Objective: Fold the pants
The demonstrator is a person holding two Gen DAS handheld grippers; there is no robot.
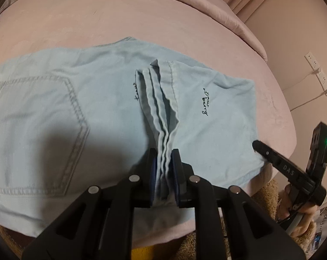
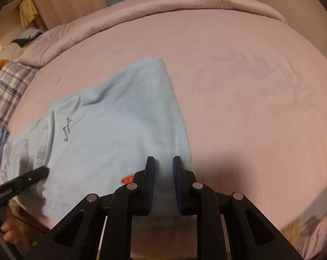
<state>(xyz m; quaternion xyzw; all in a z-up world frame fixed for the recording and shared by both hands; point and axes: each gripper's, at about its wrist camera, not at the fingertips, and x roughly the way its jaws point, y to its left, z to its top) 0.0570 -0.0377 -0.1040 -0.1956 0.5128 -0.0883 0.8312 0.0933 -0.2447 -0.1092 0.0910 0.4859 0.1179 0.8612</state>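
Note:
Light blue pants lie flat on the pink bed, back pocket at the left, legs folded back so the hems sit at mid-garment. My left gripper is shut on the stacked hem edges near the front edge. The right gripper shows at the right, touching the folded edge of the pants. In the right wrist view, the pants spread to the left and my right gripper sits at their near right corner, with cloth between the parted pads; whether they pinch it is unclear. The left gripper shows at the left.
The pink bed sheet stretches wide to the right. A rolled pink duvet lies along the far side. A plaid pillow sits at the left. A wall socket with a cable is at the right.

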